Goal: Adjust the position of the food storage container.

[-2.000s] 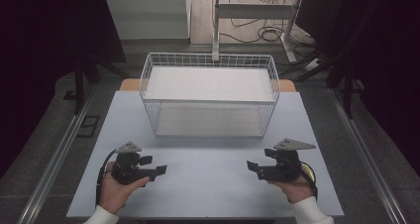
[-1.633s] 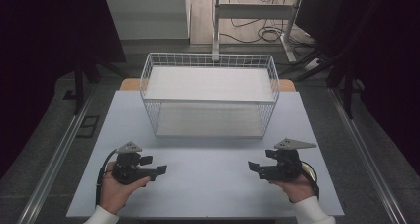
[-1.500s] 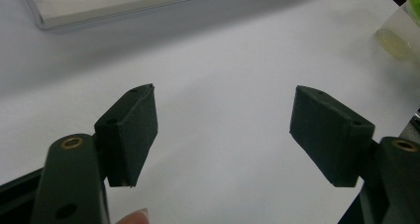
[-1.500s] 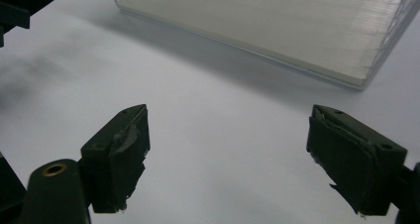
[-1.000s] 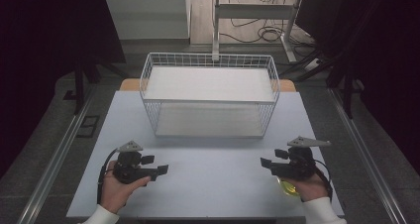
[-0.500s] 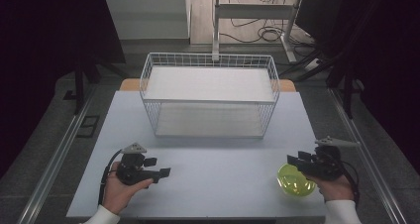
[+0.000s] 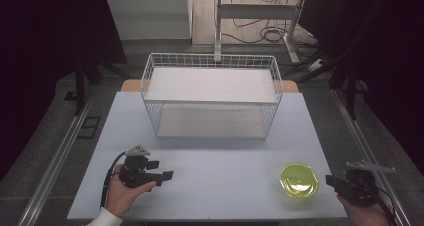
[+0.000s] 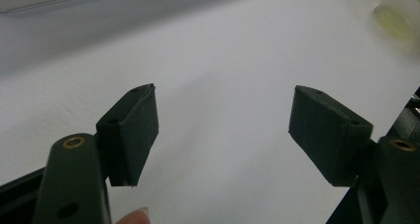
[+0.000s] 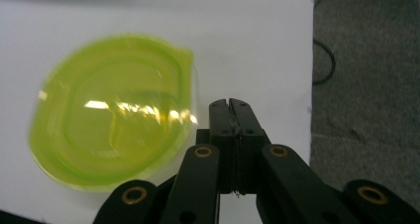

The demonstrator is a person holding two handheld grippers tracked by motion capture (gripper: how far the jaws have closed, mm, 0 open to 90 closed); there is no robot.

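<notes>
A translucent yellow-green bowl (image 7: 299,180) with a small pour lip sits on the white table (image 7: 210,156) near its front right corner. In the right gripper view the bowl (image 9: 111,135) lies just left of my right gripper (image 9: 229,104), whose jaws are pressed together with nothing between them. From above, the right gripper (image 7: 332,180) is off the table's right edge, a little right of the bowl. My left gripper (image 7: 168,175) rests low at the front left, held in a hand. Its jaws stand wide apart over bare table, and the left gripper (image 8: 223,116) holds nothing.
A white wire basket (image 7: 212,97) stands at the back middle of the table, open on top. The bowl (image 8: 396,21) appears far off at the upper right of the left gripper view. Grey floor with a cable (image 9: 324,60) lies beyond the table's right edge.
My right hand has swung right and toward the front, off the table's edge, uncovering the yellow-green bowl on the table. The left gripper has shifted slightly forward.
</notes>
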